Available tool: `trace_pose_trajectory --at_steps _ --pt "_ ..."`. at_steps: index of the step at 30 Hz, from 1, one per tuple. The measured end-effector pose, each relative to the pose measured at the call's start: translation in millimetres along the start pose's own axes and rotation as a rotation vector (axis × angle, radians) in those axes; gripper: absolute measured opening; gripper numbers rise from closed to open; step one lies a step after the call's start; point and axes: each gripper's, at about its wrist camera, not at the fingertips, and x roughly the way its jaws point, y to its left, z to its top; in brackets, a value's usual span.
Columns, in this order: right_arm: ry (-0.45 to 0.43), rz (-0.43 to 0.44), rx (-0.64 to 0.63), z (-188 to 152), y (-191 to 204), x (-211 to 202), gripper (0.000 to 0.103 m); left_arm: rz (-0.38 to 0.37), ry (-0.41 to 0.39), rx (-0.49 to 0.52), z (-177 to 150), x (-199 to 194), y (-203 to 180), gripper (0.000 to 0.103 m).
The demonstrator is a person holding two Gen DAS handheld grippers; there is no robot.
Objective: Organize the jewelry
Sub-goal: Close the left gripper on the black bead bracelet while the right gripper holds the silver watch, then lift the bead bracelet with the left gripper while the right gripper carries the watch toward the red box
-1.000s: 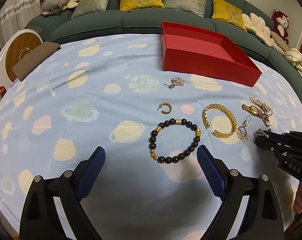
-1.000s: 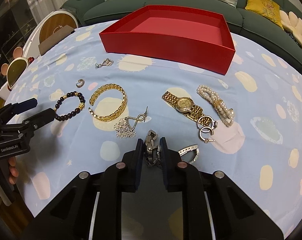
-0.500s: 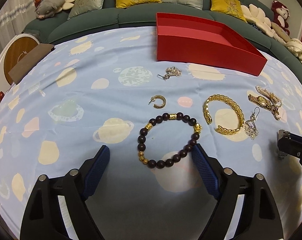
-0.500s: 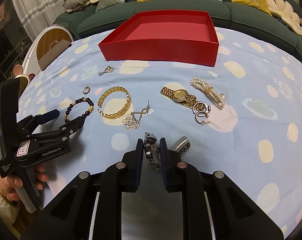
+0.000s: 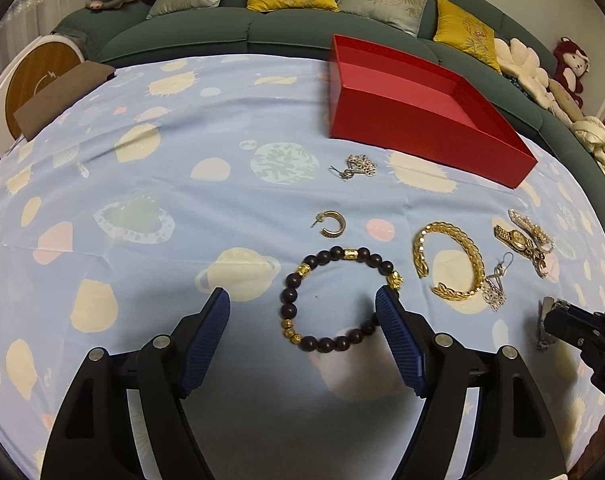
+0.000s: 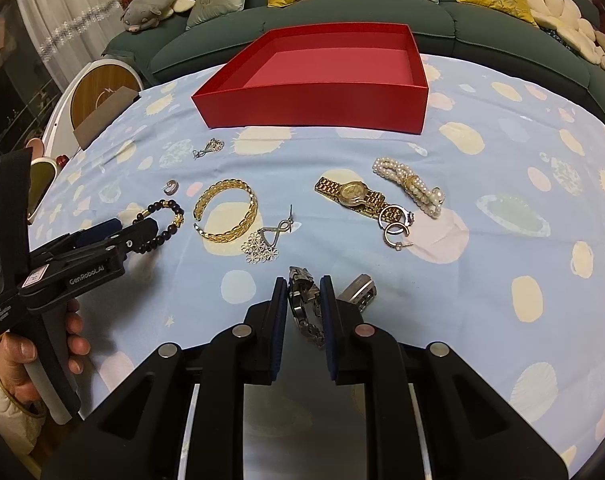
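A dark bead bracelet with gold beads lies on the blue patterned cloth. My left gripper has it between its fingers. The jaws are closing and still stand wide. The right pad is at the bracelet's right side, and the left pad is well apart from it. My right gripper is shut on a silver link watch band, whose clasp end hangs out to the right. The open red box stands at the back of the table.
On the cloth lie a gold bangle, a gold watch, a pearl bracelet, a silver snowflake earring, hoop earrings, a small hoop and a silver earring. A green sofa curves behind.
My left gripper's fingers have narrowed and now stand on either side of the bead bracelet. The right gripper keeps its hold on the silver band.
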Motion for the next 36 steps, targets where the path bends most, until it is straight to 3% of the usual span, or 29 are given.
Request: trace_pose_trajectory --at_steps 1,8,10,12,17,22,25,28,32,36 --pt "-0.001 -0.001 0.0 0.2 0.3 -0.1 0.016 0.01 -0.005 0.007 0.0 0.2 -0.4 0.071" --pt "0.0 -0.005 -0.007 -0.3 2.5 -0.1 0.016 0.051 -0.03 0.087 -3.5 1.1 -9.2 0.034" --pt "-0.001 -0.006 -0.011 -0.5 3.9 -0.2 0.016 0.045 -0.035 0.092 -3.5 0.4 -8.6 0.015" --pt "-0.004 -0.006 -0.013 -0.5 5.1 -0.7 0.016 0.022 -0.029 0.085 -2.2 -0.1 -6.1 0.005" --pt "-0.011 -0.006 -0.014 0.2 6.4 -2.3 0.016 -0.004 -0.03 0.097 -2.6 -5.8 -9.7 0.005" --pt "-0.046 0.002 -0.024 4.5 12.7 -16.4 0.016 -0.073 -0.094 0.106 5.6 -40.5 -17.9 0.005" --pt "-0.097 0.024 -0.023 12.8 16.4 -37.1 0.007 -0.137 -0.142 0.121 17.0 -71.3 -26.9 0.005" --pt "-0.175 0.036 -0.012 29.6 14.5 -65.2 0.006 -0.182 -0.214 0.151 35.1 -105.1 -37.5 0.005" --pt "-0.265 0.028 0.007 50.3 7.1 -92.0 0.004 -0.182 -0.304 0.187 59.1 -134.8 -44.4 0.005" --pt "-0.199 0.073 0.01 46.1 0.1 -77.0 0.012 -0.179 -0.325 0.173 65.1 -136.4 -35.4 0.005"
